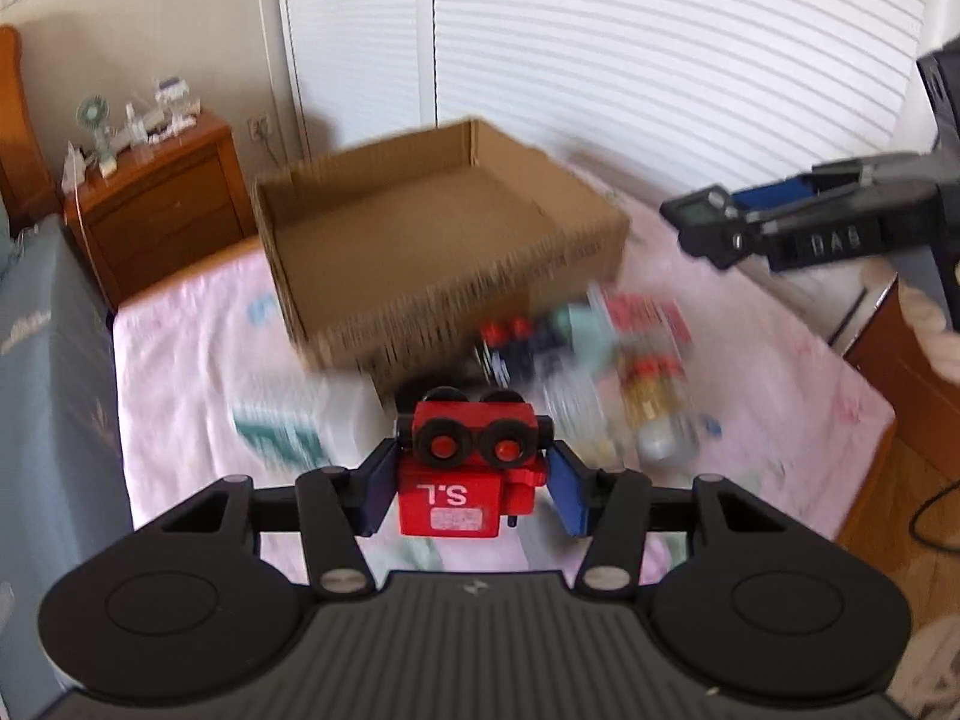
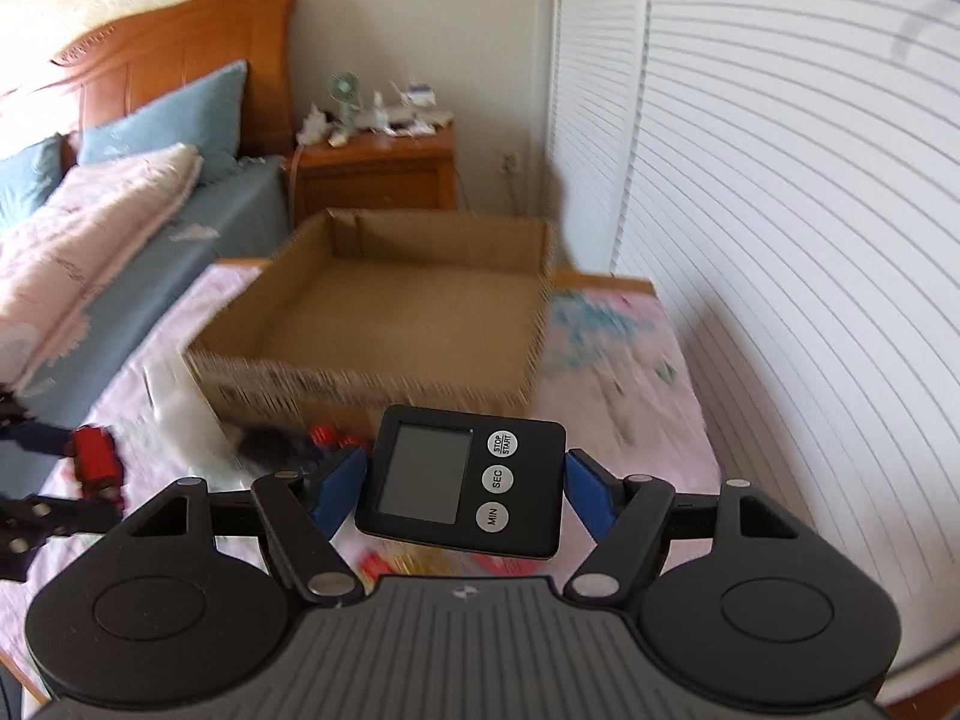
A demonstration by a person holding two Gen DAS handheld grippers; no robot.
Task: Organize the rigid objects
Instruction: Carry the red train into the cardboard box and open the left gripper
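My left gripper (image 1: 471,489) is shut on a red toy truck (image 1: 468,468) with black wheels, turned underside up and lifted above the pink cloth. My right gripper (image 2: 462,483) is shut on a black digital timer (image 2: 462,480) with a grey screen and three round buttons, its blue pads pressing its two sides. The open cardboard box (image 1: 456,294) (image 2: 360,387) stands just beyond both, its inside bare. In the left wrist view the right gripper (image 1: 714,228) hangs at the right with the timer (image 1: 699,210). The red truck (image 2: 96,459) shows at the left edge of the right wrist view.
Small items (image 1: 600,360) lie blurred on the pink cloth (image 1: 192,360) in front of the box: a battery pack, red-capped pieces, a white and green carton (image 1: 282,426). A wooden nightstand (image 2: 375,171), a bed with blue pillows (image 2: 162,114) and white louvred doors (image 2: 780,210) surround the table.
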